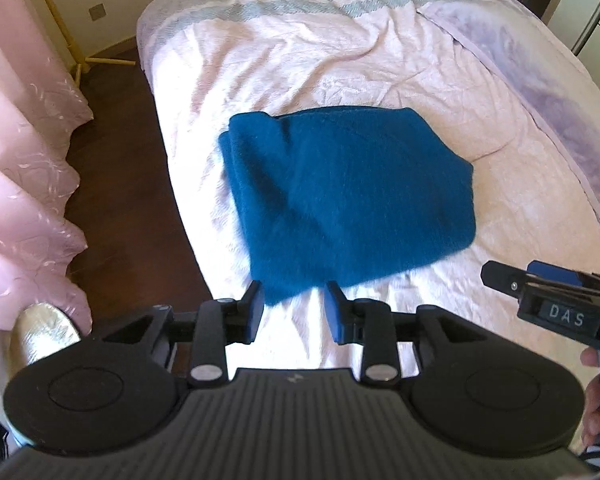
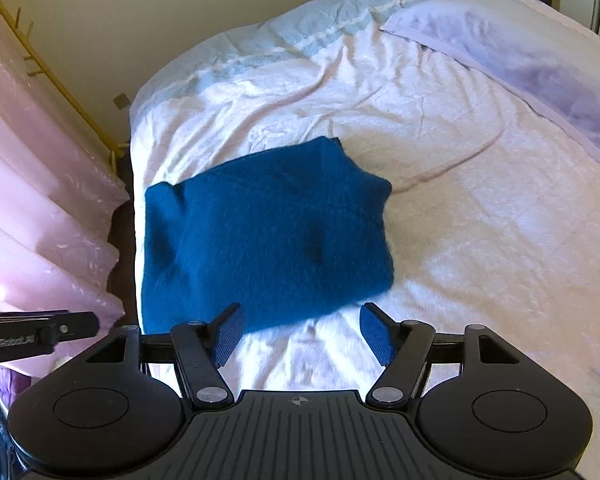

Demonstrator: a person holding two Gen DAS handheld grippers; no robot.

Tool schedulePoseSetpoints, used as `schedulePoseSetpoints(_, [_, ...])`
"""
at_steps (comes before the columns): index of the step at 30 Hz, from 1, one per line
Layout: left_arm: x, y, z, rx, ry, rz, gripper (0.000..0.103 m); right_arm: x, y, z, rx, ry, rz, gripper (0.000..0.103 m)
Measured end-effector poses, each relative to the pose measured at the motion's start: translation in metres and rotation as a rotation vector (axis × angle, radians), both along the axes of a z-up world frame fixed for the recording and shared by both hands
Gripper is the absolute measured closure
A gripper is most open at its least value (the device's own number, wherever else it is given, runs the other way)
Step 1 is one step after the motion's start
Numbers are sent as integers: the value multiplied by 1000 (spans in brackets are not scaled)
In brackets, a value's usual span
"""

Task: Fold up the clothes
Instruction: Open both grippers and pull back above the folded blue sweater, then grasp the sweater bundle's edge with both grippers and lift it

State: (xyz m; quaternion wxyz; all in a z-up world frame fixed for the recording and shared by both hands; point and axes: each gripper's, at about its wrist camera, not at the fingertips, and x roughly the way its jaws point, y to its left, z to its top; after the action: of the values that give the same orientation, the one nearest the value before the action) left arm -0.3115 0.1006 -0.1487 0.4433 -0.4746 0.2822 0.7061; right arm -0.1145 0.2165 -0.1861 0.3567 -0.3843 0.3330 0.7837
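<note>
Left wrist view | folded fuzzy teal-blue garment (image 1: 348, 200) was laid on bed (image 1: 480, 312) | left tool (image 1: 294, 306), right tool (image 2: 300, 332) were held apart, empty | folding judged done; tidying or release called for next

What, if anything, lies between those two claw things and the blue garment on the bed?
Nothing visible. The blue garment lies folded on the bed sheet, and only bare sheet separates it from the open left gripper and the open right gripper.
</note>
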Motion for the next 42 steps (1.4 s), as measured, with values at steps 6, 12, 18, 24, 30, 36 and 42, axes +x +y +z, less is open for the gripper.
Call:
schedulePoseSetpoints(6, [5,-11,12,-6,-8,0,69,0,-15,19,-2,-14,14,36])
schedulePoseSetpoints(12, [8,-15,8,-17,-43,1,69,-1,-19,21,-8,-24,27,36])
schedulePoseSetpoints(18, [-9,-17,-11,39,-163,44,64,6,-13,8,-36,-24,10,35])
schedulePoseSetpoints(24, [-74,-27,-64,175,-411,227,56,23,23,-30,-112,26,-32,32])
schedulePoseSetpoints(30, [-127,-13,-128,264,-512,384,48,43,84,-68,-193,159,-138,20])
schedulePoseSetpoints(36, [-158,12,-187,335,-623,441,44,43,145,-105,-221,299,-183,17])
schedulePoseSetpoints(42, [-171,23,-216,403,-716,485,42,33,186,-140,-298,431,-174,12])
